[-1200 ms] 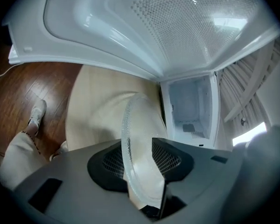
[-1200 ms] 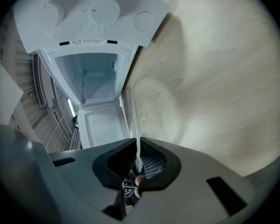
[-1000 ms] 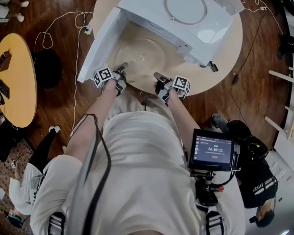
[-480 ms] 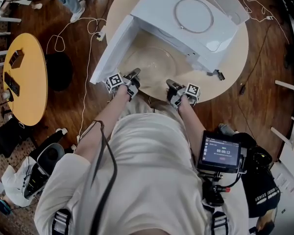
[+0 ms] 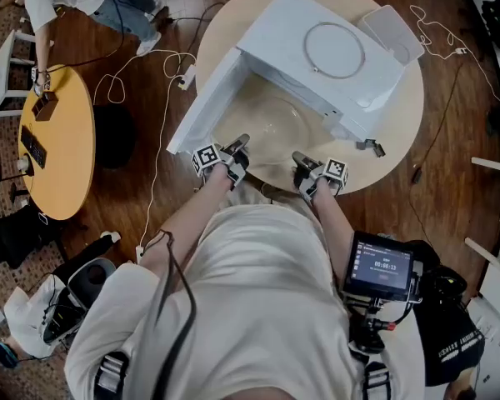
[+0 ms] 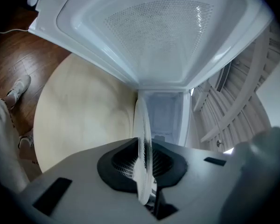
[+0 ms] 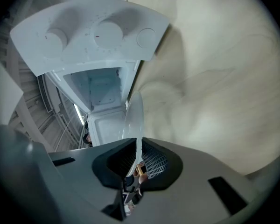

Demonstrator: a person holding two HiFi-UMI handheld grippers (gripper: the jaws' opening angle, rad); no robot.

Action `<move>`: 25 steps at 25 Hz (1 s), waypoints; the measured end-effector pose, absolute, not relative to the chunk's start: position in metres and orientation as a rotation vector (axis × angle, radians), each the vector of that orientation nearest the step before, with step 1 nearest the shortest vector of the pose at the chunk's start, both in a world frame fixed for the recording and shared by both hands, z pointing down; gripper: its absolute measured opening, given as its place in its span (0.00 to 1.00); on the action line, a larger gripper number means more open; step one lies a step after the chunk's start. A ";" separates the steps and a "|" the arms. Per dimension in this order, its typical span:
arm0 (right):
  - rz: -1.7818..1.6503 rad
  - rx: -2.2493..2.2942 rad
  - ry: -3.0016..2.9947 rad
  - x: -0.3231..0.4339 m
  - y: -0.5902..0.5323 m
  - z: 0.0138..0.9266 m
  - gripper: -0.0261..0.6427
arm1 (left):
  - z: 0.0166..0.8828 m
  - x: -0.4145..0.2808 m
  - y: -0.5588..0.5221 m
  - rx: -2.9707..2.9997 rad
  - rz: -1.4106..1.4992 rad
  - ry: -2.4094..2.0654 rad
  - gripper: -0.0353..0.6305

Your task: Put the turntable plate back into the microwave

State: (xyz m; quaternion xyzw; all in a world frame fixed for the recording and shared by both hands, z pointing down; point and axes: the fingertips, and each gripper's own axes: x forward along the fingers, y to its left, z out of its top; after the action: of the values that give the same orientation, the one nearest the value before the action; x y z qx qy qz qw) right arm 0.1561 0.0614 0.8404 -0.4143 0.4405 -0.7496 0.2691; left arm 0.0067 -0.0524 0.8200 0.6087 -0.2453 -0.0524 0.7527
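Plate (image 5: 267,119) just outside open microwave (image 5: 275,32)

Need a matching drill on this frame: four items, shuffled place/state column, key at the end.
1 glass plate
2 ring
3 microwave door
4 monitor

A lying on top of the microwave
B swung open, at the cavity's left in the head view
C clamped at its near rim by left gripper and right gripper
D lit, at the person's right side

Pairs: 1-C, 2-A, 3-B, 4-D

A makeshift recording room: loose cables (image 5: 153,158) cross the wood floor (image 5: 458,165) between round tables (image 5: 67,157)
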 end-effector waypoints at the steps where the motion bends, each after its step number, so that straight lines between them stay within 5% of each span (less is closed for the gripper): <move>1: -2.010 -1.123 1.222 0.157 0.059 0.836 0.09 | 0.814 0.007 -0.053 1.340 -0.130 -0.532 0.10; 25: -1.806 -1.189 1.684 0.153 0.021 0.762 0.18 | 0.748 -0.001 -0.053 1.384 -0.325 -0.491 0.11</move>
State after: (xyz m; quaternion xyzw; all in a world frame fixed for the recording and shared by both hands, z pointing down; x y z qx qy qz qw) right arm 0.1527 0.0210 0.7617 -0.4252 0.6022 -0.6458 0.1988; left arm -0.0014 -0.0529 0.7484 0.6285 -0.2232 -0.1477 0.7303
